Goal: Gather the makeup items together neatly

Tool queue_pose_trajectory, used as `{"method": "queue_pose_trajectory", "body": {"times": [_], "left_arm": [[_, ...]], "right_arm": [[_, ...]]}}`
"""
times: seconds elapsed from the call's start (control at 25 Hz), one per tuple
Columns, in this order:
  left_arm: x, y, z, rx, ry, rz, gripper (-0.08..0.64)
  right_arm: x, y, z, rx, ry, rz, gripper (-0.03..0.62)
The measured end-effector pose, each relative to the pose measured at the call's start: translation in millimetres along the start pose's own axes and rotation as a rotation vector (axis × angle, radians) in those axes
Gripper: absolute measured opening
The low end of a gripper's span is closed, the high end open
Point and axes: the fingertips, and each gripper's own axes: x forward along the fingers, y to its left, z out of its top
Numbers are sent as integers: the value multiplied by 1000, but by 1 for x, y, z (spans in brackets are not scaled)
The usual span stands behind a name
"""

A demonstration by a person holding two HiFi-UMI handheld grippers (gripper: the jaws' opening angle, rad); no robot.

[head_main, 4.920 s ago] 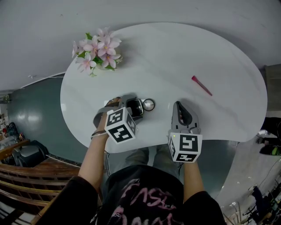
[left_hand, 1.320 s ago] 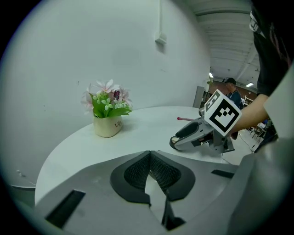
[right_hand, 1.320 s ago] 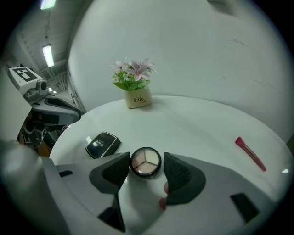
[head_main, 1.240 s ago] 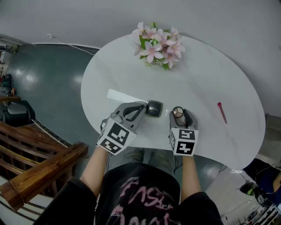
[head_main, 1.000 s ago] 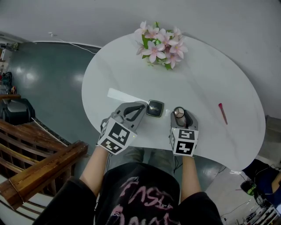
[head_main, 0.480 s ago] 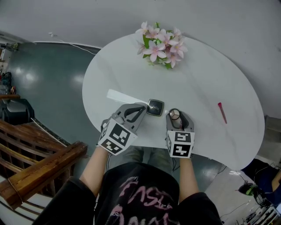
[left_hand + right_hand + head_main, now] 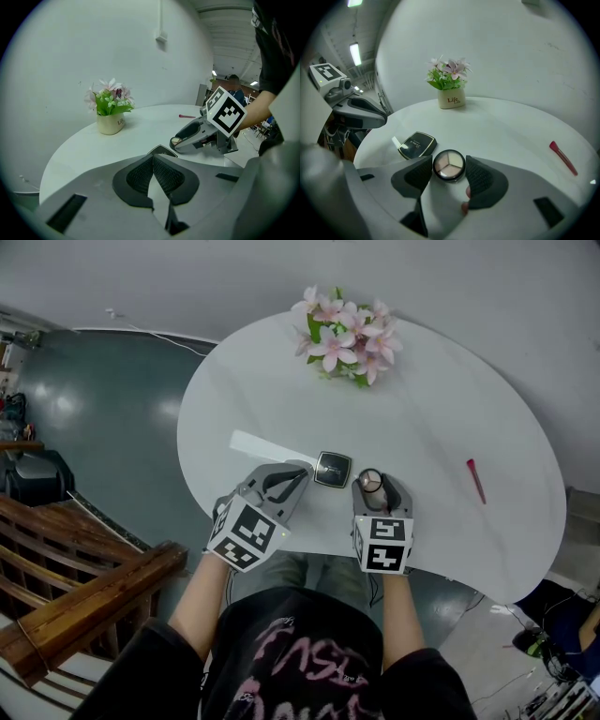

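A round compact [image 7: 449,166] with pale powder shades sits between the pads of my right gripper [image 7: 449,164], which is shut on it just above the white table [image 7: 431,418]. In the head view the round compact [image 7: 370,481] is just right of a square black compact [image 7: 332,469] lying flat. My left gripper [image 7: 305,471] is shut with nothing in it, its tips close to the left of the black compact [image 7: 161,151]. A red stick-shaped item [image 7: 476,481] lies alone far to the right.
A pot of pink flowers [image 7: 349,337] stands at the table's far side. A pale strip [image 7: 267,446] lies on the tabletop behind the left gripper. The table's near edge [image 7: 319,554] runs under both hands, with a wooden railing [image 7: 84,615] at lower left.
My right gripper has shifted a little to the left with the round compact, narrowing the gap to the black compact. The left gripper has stayed where it was.
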Motion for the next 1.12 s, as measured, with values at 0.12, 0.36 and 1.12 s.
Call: {"method": "queue_pose_trajectory", "body": {"times": [0.12, 0.36, 1.12], "left_arm": [[2, -1, 1, 8, -1, -3, 12], [10, -11, 11, 32, -7, -32, 12], [49, -58, 48, 144, 6, -151, 12]], "right_arm": [[-4, -2, 1, -1, -13, -3, 279], [-21, -20, -1, 35, -48, -41, 238], [-74, -132, -9, 138, -126, -276, 64]]}}
